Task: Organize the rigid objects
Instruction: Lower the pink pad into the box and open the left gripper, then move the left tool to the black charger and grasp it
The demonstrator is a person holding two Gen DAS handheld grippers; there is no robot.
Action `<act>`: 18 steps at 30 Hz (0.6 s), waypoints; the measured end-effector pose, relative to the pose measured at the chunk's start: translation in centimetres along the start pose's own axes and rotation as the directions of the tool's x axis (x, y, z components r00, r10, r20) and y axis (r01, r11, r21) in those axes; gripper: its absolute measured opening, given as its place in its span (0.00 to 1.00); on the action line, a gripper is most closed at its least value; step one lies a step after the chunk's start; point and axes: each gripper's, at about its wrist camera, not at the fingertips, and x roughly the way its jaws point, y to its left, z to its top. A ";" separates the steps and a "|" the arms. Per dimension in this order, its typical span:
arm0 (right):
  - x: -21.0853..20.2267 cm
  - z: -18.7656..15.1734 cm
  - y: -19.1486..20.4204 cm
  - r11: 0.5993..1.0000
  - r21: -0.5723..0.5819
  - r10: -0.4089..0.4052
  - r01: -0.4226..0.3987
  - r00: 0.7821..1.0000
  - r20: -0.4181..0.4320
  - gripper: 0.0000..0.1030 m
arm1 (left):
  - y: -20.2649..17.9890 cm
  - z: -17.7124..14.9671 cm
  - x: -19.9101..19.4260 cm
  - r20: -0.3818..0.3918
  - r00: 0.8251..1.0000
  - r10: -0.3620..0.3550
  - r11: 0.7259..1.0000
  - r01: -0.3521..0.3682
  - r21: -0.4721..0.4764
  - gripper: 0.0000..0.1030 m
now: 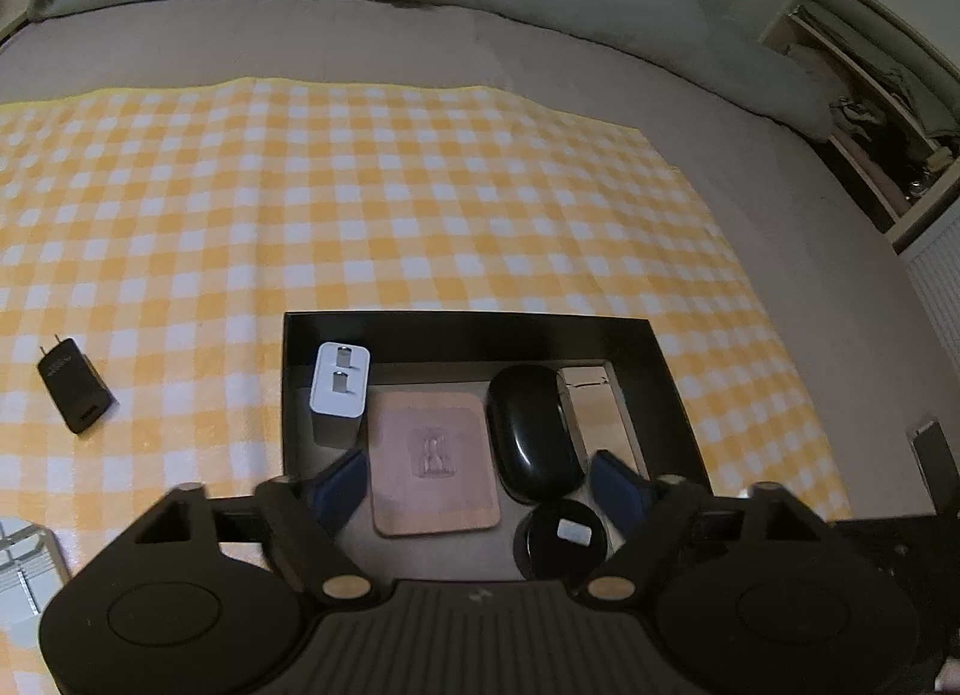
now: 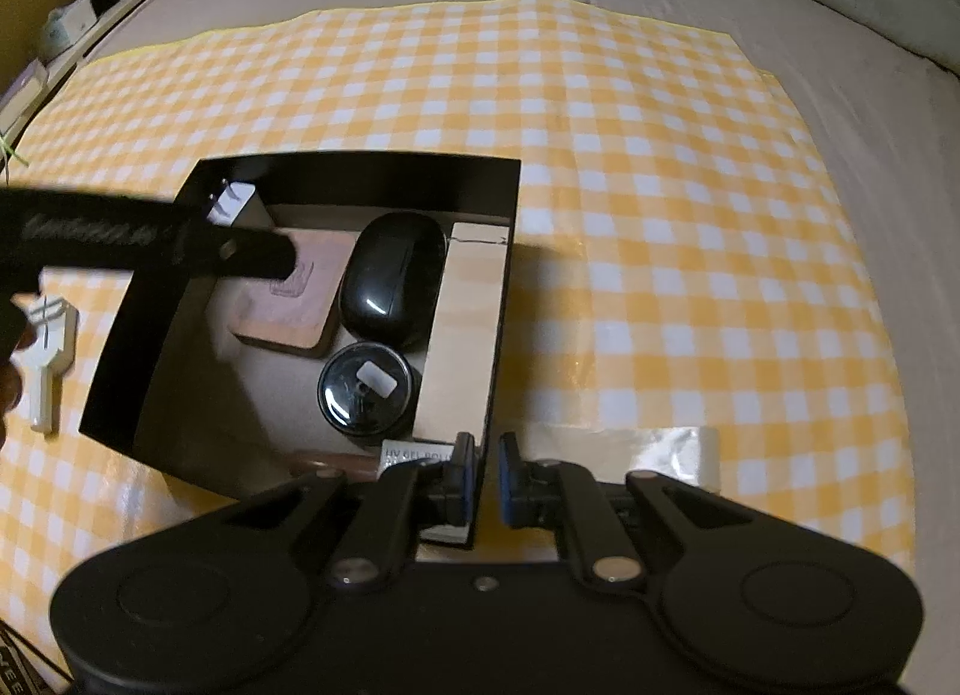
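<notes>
A black box [image 1: 468,329] stands on the yellow checked cloth. Inside it are a white charger [image 1: 339,389] standing on end, a brown square coaster [image 1: 432,455], a glossy black oval case [image 1: 531,431] and a round black jar [image 1: 564,539]. My left gripper [image 1: 477,479] hangs open over the coaster with nothing between its blue pads; one of its fingers [image 2: 258,257] shows in the right wrist view. My right gripper [image 2: 485,473] is shut on the near right wall of the black box [image 2: 360,173]. A black charger [image 1: 75,395] lies loose on the cloth to the left.
A white handled tool [image 2: 45,359] lies on the cloth left of the box. A clear wrapper [image 2: 678,449] lies to the right of my right gripper. A small labelled pack [image 2: 414,452] sits in the box's near edge. The cloth lies on a bed with pillows behind and shelves on both sides.
</notes>
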 end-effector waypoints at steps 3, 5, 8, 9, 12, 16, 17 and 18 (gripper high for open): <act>-0.2 0.1 -0.3 0.999 0.028 0.016 -0.016 1.000 0.009 0.04 | 0.2 -0.4 -1.4 0.015 1.000 0.002 1.000 -0.002 0.019 0.85; 0.0 0.3 -0.5 0.999 0.039 0.016 -0.017 1.000 0.010 0.04 | 0.3 -0.5 -2.4 0.028 1.000 0.008 0.999 -0.008 0.032 0.89; 0.1 0.5 -0.5 0.999 0.047 0.006 -0.006 1.000 0.009 0.04 | 0.6 -0.9 -4.0 0.052 0.999 0.014 0.999 -0.016 0.051 0.91; 0.2 0.6 -0.5 0.999 0.051 0.001 -0.001 1.000 0.008 0.04 | 0.8 -1.0 -4.5 0.059 0.998 0.014 0.998 -0.017 0.055 0.92; 0.2 0.7 -0.4 0.998 0.070 -0.008 0.008 1.000 0.006 0.03 | 1.0 -1.2 -5.7 0.080 0.997 0.020 0.997 -0.025 0.070 0.93; 0.1 0.6 0.2 0.997 0.074 -0.029 0.028 1.000 0.004 0.03 | 1.3 -1.6 -7.3 0.113 0.993 0.030 0.994 -0.041 0.099 0.96; 0.1 0.5 0.4 0.997 0.072 -0.035 0.035 0.999 0.004 0.03 | 1.5 -1.7 -7.7 0.121 0.992 0.028 0.993 -0.041 0.106 0.97; 0.1 0.4 0.5 0.997 0.069 -0.043 0.043 0.999 0.004 0.03 | 1.6 -1.8 -8.0 0.127 0.991 0.028 0.993 -0.042 0.110 0.97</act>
